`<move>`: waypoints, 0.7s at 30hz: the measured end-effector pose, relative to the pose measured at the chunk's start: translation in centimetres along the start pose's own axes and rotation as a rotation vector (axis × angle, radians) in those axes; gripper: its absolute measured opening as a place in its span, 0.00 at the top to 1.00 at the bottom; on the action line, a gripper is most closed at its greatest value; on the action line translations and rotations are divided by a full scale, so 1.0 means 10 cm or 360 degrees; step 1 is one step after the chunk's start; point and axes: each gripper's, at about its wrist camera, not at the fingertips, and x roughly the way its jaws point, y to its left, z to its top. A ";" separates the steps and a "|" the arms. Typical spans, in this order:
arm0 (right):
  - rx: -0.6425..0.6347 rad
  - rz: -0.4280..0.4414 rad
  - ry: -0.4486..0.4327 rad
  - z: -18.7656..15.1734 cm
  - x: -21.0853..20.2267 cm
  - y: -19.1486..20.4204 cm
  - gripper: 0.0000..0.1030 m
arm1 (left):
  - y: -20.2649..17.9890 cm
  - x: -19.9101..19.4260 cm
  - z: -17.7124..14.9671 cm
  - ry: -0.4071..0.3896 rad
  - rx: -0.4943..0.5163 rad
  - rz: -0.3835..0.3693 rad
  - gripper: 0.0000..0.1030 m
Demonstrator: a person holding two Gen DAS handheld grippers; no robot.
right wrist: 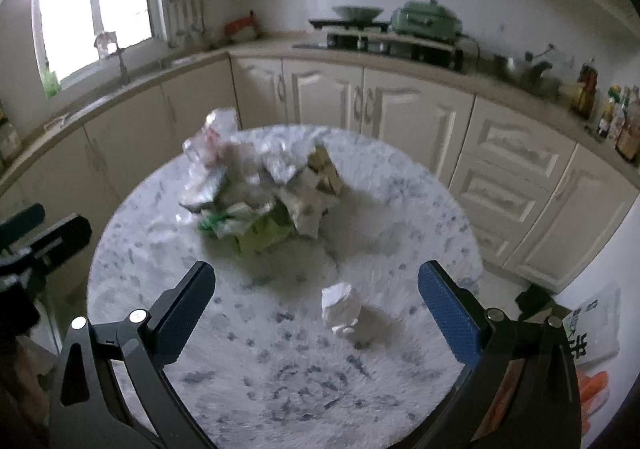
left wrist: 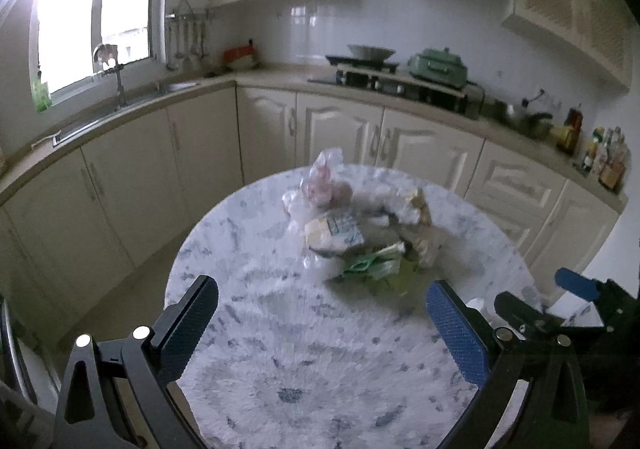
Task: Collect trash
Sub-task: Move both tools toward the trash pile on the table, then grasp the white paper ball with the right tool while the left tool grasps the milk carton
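A trash pile (right wrist: 260, 189) lies mid-table (right wrist: 400, 209), a crumpled paper (right wrist: 340, 307) before it.

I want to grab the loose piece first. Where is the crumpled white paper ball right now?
In the right wrist view, the crumpled white paper ball sits alone on the marble table, nearer the camera than the trash pile, between the open right gripper's fingers.
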 end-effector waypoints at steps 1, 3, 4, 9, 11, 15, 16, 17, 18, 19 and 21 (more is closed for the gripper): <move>0.0004 0.0004 0.0032 -0.03 0.07 -0.02 0.05 | 0.00 0.07 -0.01 0.0018 0.0002 0.0001 0.01; 0.0020 0.0028 0.0095 -0.12 0.23 -0.08 0.05 | -0.02 0.22 -0.03 0.0062 0.0007 0.0003 0.01; 0.0028 0.0031 0.0121 -0.16 0.31 -0.11 0.06 | -0.02 0.30 -0.04 0.0088 0.0008 0.0003 0.01; 0.0085 0.0036 0.0235 -0.28 0.63 -0.26 0.19 | -0.03 0.61 -0.07 0.0187 0.0005 -0.0005 0.01; 0.0082 0.0029 0.0260 -0.29 0.74 -0.28 0.23 | -0.04 0.72 -0.06 0.0213 0.0002 -0.0008 0.01; 0.0035 0.0054 0.0284 -0.29 0.88 -0.27 0.31 | -0.06 0.88 -0.05 0.0250 -0.0006 -0.0013 0.01; 0.0012 0.0060 0.0304 -0.28 0.92 -0.24 0.42 | -0.07 0.91 -0.05 0.0253 -0.0008 -0.0013 0.01; 0.0002 0.0070 0.0323 -0.29 0.95 -0.23 0.55 | -0.08 0.95 -0.04 0.0255 -0.0009 -0.0013 0.01; -0.0016 0.0056 0.0307 -0.29 0.96 -0.21 0.57 | -0.09 0.99 -0.04 0.0261 -0.0010 -0.0015 0.01; -0.0032 0.0060 0.0309 -0.28 0.97 -0.20 0.66 | -0.10 1.03 -0.04 0.0267 -0.0012 -0.0014 0.01; -0.0022 0.0100 0.0301 -0.27 0.96 -0.20 0.68 | -0.11 1.09 -0.04 0.0279 -0.0020 -0.0012 0.01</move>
